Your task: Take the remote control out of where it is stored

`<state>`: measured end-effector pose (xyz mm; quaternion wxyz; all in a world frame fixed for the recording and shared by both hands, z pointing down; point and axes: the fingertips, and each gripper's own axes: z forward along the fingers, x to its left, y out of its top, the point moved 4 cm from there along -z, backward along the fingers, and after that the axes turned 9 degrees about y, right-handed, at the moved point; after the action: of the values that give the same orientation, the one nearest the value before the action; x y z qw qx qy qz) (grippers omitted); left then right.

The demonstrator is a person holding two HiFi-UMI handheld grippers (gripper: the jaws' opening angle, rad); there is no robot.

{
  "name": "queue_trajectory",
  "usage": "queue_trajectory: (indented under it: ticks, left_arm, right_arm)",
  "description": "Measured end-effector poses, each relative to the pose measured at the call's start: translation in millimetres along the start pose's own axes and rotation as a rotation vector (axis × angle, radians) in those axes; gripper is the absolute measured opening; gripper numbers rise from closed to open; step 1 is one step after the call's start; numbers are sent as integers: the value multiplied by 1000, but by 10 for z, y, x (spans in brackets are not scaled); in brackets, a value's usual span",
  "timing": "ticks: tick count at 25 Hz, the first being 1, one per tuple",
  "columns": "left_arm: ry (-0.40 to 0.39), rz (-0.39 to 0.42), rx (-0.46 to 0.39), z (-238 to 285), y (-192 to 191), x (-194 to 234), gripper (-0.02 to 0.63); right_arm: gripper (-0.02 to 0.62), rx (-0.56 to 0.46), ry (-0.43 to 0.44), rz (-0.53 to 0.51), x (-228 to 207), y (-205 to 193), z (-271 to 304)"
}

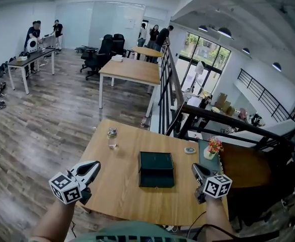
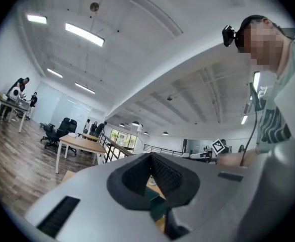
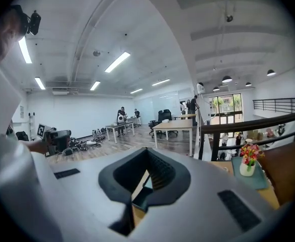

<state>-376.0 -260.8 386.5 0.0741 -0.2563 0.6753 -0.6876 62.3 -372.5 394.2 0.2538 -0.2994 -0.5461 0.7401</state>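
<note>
1. two grippers hang over the table [image 1: 120, 190]'s near edge, one toward each near corner.
2. left gripper [image 1: 94, 164] is over the near left corner, tips aimed toward the table's middle. its own view shows the pads [image 2: 162, 173] meeting, so the claw is closed with nothing in it.
3. right gripper [image 1: 195, 167] is over the near right corner, tips aimed at the far edge. its claw is fully closed and empty too.
4. box [image 1: 156, 169], dark green with its lid down, lies flat at the table's middle, between the two grippers and apart from both.
5. remote shows in no view, so i cannot tell where it lies.
6. glass [image 1: 112, 137] stands upright near the far left corner, well apart from the box.
7. small round disc [image 1: 190, 149] lies toward the far right corner. just beside it a vase [image 1: 210, 153] of flowers stands on a teal mat [image 1: 214, 163] at the right edge.
</note>
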Motion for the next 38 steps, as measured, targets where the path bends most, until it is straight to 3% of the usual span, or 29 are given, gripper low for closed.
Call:
queue_trajectory:
  ticks: [6, 10, 15, 21, 30, 38]
  left_arm:
    - [17, -44, -39, -454, -49, 35, -2]
    - [22, -78, -31, -662, -240, -59, -2]
    - [5, -104, -25, -698, -389, -193, -2]
    - [-3, -79, -23, -730, -424, -505, -2]
    - [1, -10, -24, -576, -403, -1922, -2]
    - [-13, -41, 27, -365, -912, -3537, -2]
  right_arm:
    - [6, 18, -33, -38, 371, 203, -285]
    - [6, 36, -49, -44, 519, 131, -509]
    - [6, 29, -54, -44, 593, 115, -655]
    - [6, -4, -21, -52, 613, 26, -881]
    - [6, -73, 49, -39, 177, -150, -2025]
    - [6, -53, 102, -60, -250, -632, -3348]
